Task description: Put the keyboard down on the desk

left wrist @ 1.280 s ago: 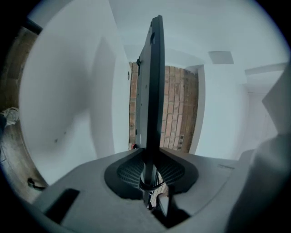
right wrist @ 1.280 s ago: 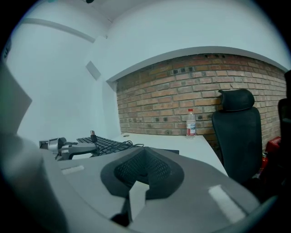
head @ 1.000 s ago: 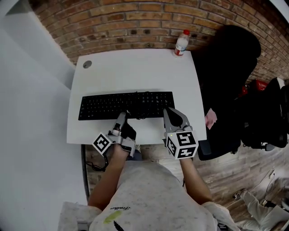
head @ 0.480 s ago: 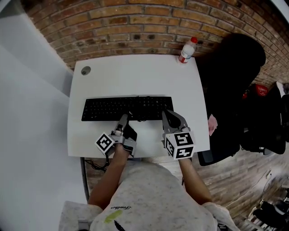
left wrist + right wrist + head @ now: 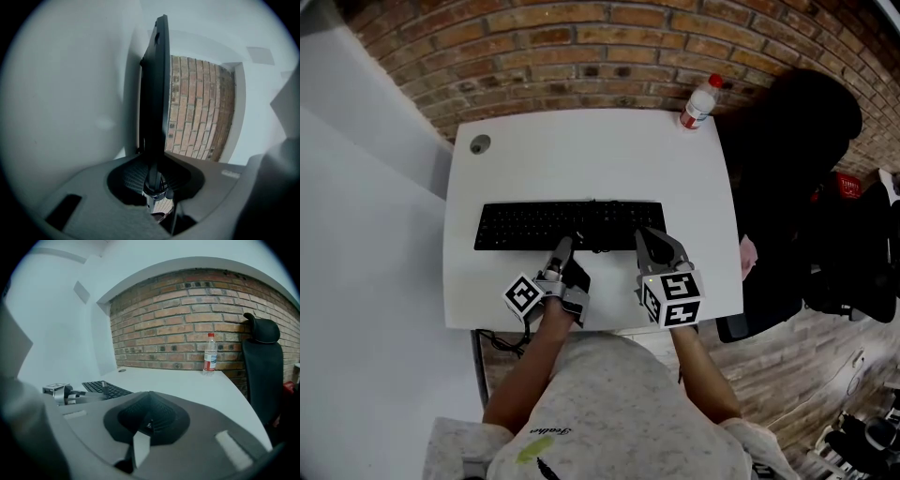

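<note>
Spanning the desk (image 5: 581, 141) left-to-right, keyboard (image 5: 525, 225) is pinched by left gripper (image 5: 563, 246); right gripper (image 5: 660, 240) spread.

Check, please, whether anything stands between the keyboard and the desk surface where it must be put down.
Nothing visible does. The desk around the keyboard is bare; the bottle stands clear at the far right corner. The left gripper clamps the keyboard's near edge.

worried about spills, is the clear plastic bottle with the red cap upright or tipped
Upright: the red-capped clear plastic bottle stands on the white desk, cap uppermost.
</note>
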`<state>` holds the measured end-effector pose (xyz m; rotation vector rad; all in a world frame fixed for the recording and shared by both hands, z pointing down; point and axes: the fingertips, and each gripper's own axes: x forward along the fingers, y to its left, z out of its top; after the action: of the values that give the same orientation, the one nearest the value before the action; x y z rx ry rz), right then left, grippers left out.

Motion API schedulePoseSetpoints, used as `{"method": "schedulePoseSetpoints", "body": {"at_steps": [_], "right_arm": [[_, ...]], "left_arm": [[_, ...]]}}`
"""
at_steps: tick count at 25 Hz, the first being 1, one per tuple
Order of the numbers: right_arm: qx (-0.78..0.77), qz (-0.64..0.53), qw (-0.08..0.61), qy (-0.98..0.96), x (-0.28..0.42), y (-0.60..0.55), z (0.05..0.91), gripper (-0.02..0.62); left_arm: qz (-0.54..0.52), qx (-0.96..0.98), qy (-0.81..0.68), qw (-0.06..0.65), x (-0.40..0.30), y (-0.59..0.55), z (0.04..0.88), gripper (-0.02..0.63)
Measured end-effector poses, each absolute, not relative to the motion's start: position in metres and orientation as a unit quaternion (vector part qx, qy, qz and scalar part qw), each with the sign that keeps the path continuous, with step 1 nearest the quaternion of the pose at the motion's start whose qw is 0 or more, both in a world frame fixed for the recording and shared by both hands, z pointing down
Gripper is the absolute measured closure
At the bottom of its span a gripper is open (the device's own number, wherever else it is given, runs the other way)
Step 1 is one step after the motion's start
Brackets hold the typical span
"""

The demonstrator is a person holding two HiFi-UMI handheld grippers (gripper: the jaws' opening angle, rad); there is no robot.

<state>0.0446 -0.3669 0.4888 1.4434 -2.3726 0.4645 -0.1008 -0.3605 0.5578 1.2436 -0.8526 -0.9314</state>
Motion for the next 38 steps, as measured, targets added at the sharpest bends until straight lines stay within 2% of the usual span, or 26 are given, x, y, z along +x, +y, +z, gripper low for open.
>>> {"method": "schedulePoseSetpoints", "body": {"at_steps": [12, 23, 38], "right_arm": [[0.502, 0.175, 0.175, -0.829, 0.045, -0.357, 0.506, 0.584], [0.494, 0.173, 0.175, -0.834, 0.045, -0.342, 0.509, 0.584], [0.49, 0.167, 0.17, -0.838, 0.053, -0.318, 0.504, 0.584]], "left_arm": [[-0.39, 0.529, -0.383, 0.649, -0.098, -0.353, 0.576, 0.525], [-0.396, 0.508, -0.4, 0.651, -0.101, -0.352, 0.58, 0.357], [-0.367, 0.49, -0.436, 0.66, -0.098, -0.349, 0.577, 0.224]]}}
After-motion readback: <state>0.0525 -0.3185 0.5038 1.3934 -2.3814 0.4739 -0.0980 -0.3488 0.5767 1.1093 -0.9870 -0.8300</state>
